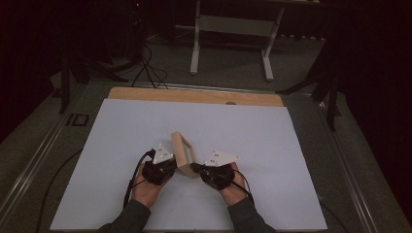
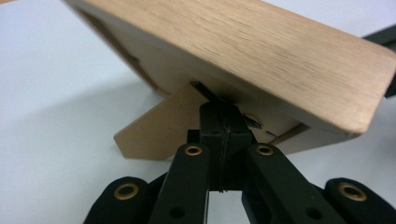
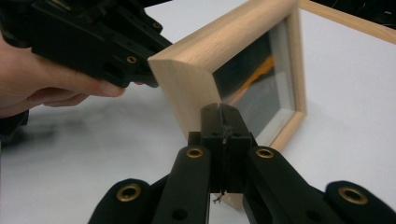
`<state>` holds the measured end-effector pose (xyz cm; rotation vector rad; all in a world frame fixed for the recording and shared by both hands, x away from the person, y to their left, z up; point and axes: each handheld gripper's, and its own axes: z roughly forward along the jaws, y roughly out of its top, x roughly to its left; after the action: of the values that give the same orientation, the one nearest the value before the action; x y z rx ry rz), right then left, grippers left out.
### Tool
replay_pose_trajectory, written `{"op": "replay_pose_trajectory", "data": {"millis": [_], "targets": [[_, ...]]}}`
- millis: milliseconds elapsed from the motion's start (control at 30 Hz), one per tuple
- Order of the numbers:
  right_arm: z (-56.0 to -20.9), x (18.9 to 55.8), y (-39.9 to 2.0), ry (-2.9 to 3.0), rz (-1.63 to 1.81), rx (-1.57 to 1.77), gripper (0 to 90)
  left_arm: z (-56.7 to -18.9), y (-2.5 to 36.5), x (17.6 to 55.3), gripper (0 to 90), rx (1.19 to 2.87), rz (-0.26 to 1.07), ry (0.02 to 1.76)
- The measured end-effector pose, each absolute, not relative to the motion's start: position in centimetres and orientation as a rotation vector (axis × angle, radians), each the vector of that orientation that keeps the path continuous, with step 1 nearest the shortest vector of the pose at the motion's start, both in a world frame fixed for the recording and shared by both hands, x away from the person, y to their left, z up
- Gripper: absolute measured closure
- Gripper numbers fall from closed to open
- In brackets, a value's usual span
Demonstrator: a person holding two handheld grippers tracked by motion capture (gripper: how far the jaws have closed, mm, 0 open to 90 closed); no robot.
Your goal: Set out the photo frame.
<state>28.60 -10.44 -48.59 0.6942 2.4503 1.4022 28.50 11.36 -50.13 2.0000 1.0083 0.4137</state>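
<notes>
Black jaws of the left gripper (image 2: 220,128) rise closest to the lens in the left gripper view, pressed together with no gap between them, their tips against the back of the wooden picture frame (image 2: 261,60) where its cardboard easel stand (image 2: 159,133) folds out. Largest of all is the white board (image 1: 121,141) covering the table, with a strip of bare wooden edge (image 1: 194,95) along its far side. On the middle of that board stands the picture frame (image 1: 183,153), tilted, propped between the two grippers. The left gripper (image 1: 170,164) sits at its left side, the right gripper (image 1: 195,168) at its near right corner. In the right gripper view, the right gripper (image 3: 223,121) also has its jaws closed flat on each other, their tips touching the frame's pale front corner (image 3: 187,88) beside the glass (image 3: 261,84). Nothing is clamped in either pair.
</notes>
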Motion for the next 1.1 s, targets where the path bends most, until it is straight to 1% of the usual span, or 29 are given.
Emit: {"op": "replay_pose_trajectory", "data": {"millis": [233,333,567,767,867,967,1100], "targets": [[-48.8,28.5,-9.9,2.454,1.399,0.683,89.4,-50.4,11.7,29.0,89.6,1.980,0.398,1.018],[-48.8,28.5,-9.9,2.455,1.394,0.676,87.1,-50.4,11.8,29.0,89.4,1.975,0.394,1.015],[-48.5,28.6,-10.4,2.446,1.393,0.677,82.4,-50.1,12.7,28.9,80.2,1.950,0.391,1.027],[-48.4,28.7,-11.1,2.430,1.389,0.697,75.5,-49.4,14.2,28.6,67.3,1.901,0.377,1.049],[-48.4,28.9,-11.4,2.423,1.391,0.711,71.4,-49.0,14.9,28.4,59.4,1.883,0.383,1.075],[-48.3,29.0,-11.6,2.414,1.390,0.734,64.6,-48.7,15.3,28.3,55.3,1.860,0.379,1.097],[-48.4,29.3,-12.0,2.415,1.385,0.753,60.0,-48.2,15.5,28.1,53.2,1.855,0.380,1.095]]}}
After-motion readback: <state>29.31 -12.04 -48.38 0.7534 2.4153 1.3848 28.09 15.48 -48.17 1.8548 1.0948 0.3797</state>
